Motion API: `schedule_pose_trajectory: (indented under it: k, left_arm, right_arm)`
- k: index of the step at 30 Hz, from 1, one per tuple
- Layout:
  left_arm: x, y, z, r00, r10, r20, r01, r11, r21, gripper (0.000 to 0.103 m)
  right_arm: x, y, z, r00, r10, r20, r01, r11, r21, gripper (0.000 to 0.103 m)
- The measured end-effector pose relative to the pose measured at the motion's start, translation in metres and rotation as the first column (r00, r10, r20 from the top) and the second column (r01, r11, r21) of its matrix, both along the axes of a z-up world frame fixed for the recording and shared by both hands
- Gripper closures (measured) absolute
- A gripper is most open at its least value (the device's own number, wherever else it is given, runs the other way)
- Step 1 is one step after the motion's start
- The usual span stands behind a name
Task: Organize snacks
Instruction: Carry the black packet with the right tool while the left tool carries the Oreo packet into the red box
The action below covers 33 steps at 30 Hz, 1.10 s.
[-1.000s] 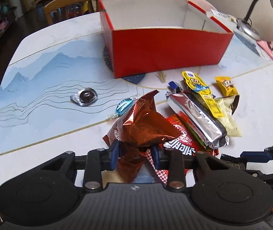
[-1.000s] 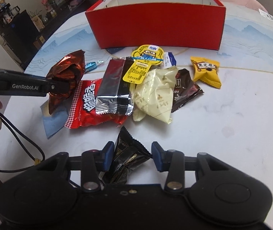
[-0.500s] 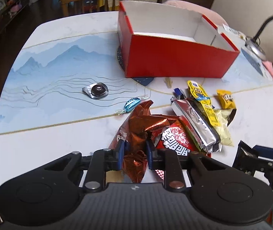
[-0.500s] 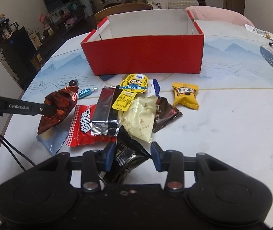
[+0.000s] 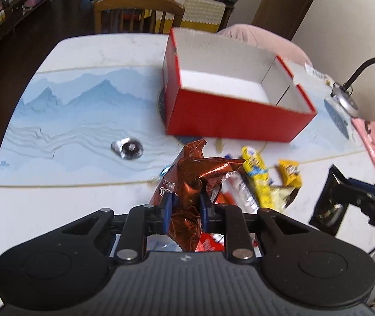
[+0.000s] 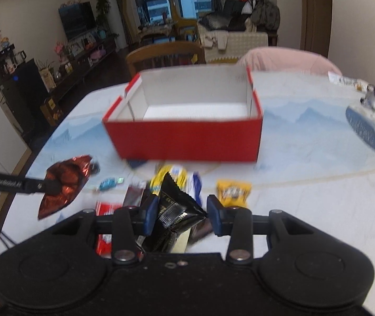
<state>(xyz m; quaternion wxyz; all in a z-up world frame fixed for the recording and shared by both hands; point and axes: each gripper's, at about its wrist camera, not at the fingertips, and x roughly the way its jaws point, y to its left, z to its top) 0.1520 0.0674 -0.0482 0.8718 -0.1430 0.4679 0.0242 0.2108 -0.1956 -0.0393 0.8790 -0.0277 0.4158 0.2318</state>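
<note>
Both my claws hold snack packets in the air, short of the red box point(image 6: 184, 137).

My left claw point(image 5: 186, 204) pinches a crumpled copper-foil packet point(image 5: 195, 181); my right claw point(image 6: 182, 210) seems clamped on a black packet point(image 6: 173, 210), though blur softens it. The open box sits ahead of both, with the remaining snacks point(image 5: 263, 181) on the table point(image 5: 55, 184) beneath my fingers.

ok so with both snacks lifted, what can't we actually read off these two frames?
- Pile under the left hand-held gripper: left wrist view, the copper foil bag covers the red packet.
- Black packet print: right wrist view, motion blur; in the right hand-held gripper.
- Red box floor nearest the camera: both views, hidden by its front wall.
- Small yellow packet label: blurred, unreadable.
</note>
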Motion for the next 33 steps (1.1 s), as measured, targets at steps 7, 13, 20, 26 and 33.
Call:
schedule_pose_trajectory:
  k: [7, 13, 20, 26, 33]
  left_arm:
    - [0.029, -0.009, 0.036, 0.999, -0.007, 0.052, 0.008, 1.000, -0.017, 0.082]
    - [0.072, -0.018, 0.062, 0.995, -0.016, 0.099, 0.015, 1.000, 0.017, 0.082]
    - [0.136, -0.027, 0.067, 0.997, -0.023, 0.079, 0.018, 0.997, 0.070, 0.082]
    - [0.185, -0.030, 0.052, 1.000, 0.000, 0.015, -0.002, 0.992, 0.123, 0.082]
    - [0.231, -0.030, 0.019, 0.994, 0.031, -0.105, -0.012, 0.986, 0.169, 0.082]
  right_arm:
    - [0.047, 0.005, 0.029, 0.997, 0.012, 0.079, -0.013, 1.000, 0.014, 0.064]
    - [0.096, 0.014, 0.044, 0.991, 0.020, 0.132, -0.021, 1.000, 0.009, 0.064]
    - [0.157, 0.030, 0.033, 0.994, 0.033, 0.108, -0.031, 0.999, -0.019, 0.064]
    - [0.200, 0.052, 0.008, 0.995, 0.089, 0.049, -0.086, 0.993, -0.075, 0.064]
    - [0.232, 0.072, -0.035, 0.990, 0.132, -0.045, -0.137, 0.979, -0.151, 0.064]
